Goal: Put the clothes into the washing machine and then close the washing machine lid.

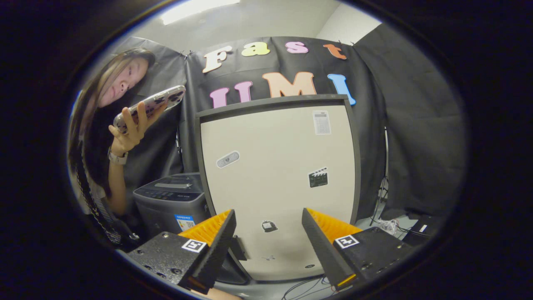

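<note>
The washing machine lid [275, 166], a large pale panel in a dark frame with a few stickers on it, stands raised upright just ahead of my fingers. My gripper [268, 211] is open, its two fingers spread wide in front of the lid's lower part. Nothing sits between them. The lid's bottom edge curves down between the fingers, and the opening below it is hidden.
A person [125, 125] stands beside the lid, holding up a phone [152, 104] in one hand. A small grey appliance [170, 200] with a control panel sits under that arm. Past the other finger are a thin stand [381, 196] and loose cables [391, 227] on the floor.
</note>
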### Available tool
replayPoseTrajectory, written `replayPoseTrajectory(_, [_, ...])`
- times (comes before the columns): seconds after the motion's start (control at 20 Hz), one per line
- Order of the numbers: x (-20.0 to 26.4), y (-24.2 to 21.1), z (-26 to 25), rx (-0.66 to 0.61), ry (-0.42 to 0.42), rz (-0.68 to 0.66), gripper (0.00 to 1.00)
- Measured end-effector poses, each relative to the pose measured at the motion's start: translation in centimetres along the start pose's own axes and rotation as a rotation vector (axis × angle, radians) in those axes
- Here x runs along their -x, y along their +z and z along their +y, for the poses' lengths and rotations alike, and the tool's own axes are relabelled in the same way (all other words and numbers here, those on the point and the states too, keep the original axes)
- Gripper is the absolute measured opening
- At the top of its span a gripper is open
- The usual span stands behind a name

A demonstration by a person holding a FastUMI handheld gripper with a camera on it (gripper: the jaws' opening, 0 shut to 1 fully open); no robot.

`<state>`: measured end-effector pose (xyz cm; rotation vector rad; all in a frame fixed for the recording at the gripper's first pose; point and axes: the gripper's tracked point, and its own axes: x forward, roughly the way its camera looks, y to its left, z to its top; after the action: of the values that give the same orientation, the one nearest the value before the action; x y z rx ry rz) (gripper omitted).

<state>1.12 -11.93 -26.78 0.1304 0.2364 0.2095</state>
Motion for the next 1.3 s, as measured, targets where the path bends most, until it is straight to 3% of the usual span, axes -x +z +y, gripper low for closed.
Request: replayPoseTrajectory(1.3, [0.29,0.77,0.08,-0.014,0.009,-0.033,0.96])
